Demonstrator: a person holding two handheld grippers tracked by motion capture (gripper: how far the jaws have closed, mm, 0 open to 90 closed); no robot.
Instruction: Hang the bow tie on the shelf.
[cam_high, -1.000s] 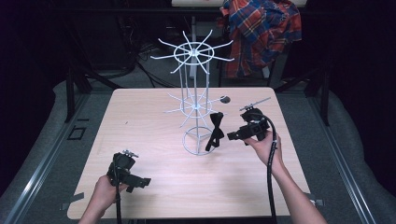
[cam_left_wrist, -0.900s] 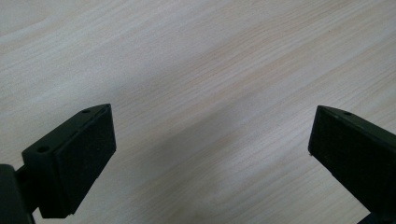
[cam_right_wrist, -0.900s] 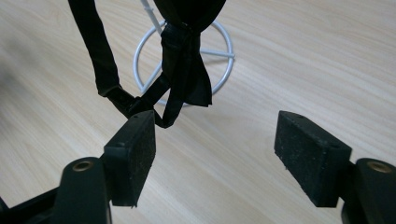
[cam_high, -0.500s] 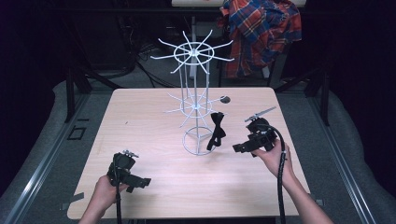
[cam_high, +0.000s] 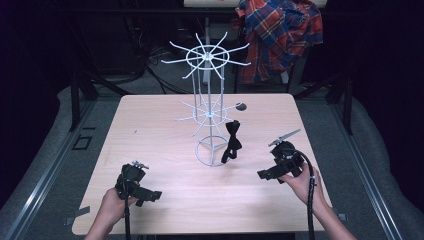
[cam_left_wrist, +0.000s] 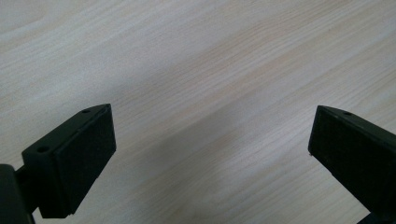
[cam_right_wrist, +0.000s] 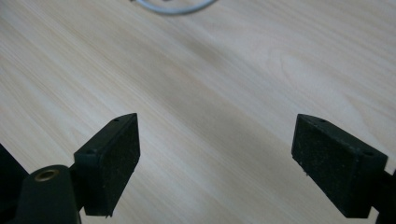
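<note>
A white wire rack (cam_high: 209, 112) with two tiers of hooks stands mid-table. A black bow tie (cam_high: 231, 142) hangs from its lower tier down to the base ring. My right gripper (cam_high: 264, 175) is to the right of the rack, low over the table and apart from the bow tie. Its jaws have just been opening and nothing is between them; in the right gripper view (cam_right_wrist: 217, 120) they stand wide over bare wood. My left gripper (cam_high: 150, 196) rests near the front left edge, and the left gripper view (cam_left_wrist: 210, 114) shows it open and empty too.
The light wooden table (cam_high: 150, 130) ends close behind both hands. A small dark round thing (cam_high: 240, 106) sits at the tip of a lower hook. A plaid shirt (cam_high: 280, 35) hangs behind the table. The rack's base ring (cam_right_wrist: 173, 7) edges the top of the right gripper view.
My right gripper has drawn back from beside the bow tie toward the front right and sunk lower. The bow tie stays on the rack. The left hand has kept still.
</note>
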